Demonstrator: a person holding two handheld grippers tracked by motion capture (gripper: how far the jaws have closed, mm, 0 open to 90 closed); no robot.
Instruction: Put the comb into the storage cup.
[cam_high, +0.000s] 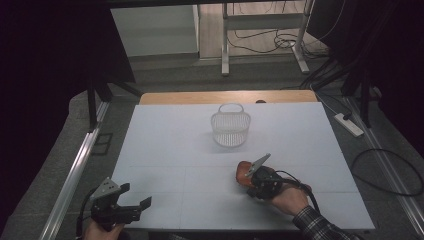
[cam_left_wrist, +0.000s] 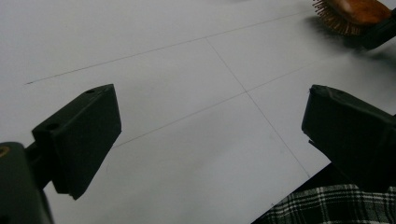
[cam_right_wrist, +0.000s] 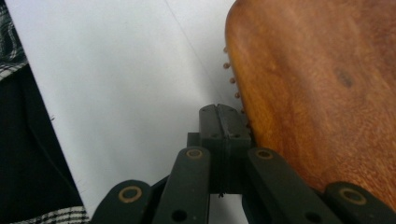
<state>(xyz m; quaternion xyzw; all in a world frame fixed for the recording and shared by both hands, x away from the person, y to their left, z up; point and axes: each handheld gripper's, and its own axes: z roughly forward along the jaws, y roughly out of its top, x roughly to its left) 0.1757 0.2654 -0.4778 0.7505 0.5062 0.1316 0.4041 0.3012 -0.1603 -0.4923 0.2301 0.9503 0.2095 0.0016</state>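
Observation:
A wooden hairbrush with an orange-brown back lies bristles down on the white table, right of centre near the front. In the right gripper view its wooden back sits close against the right side of my right gripper, whose jaws are pressed together with nothing between them. From above, the right gripper rests at the brush's near edge. My left gripper hovers at the front left corner, jaws wide apart and empty. The brush shows far off in the left gripper view.
A white wire basket with a handle stands upright at the middle back of the table. A plaid sleeve comes in at the bottom right. The wooden table edge runs along the back; cables and a power strip lie on the floor.

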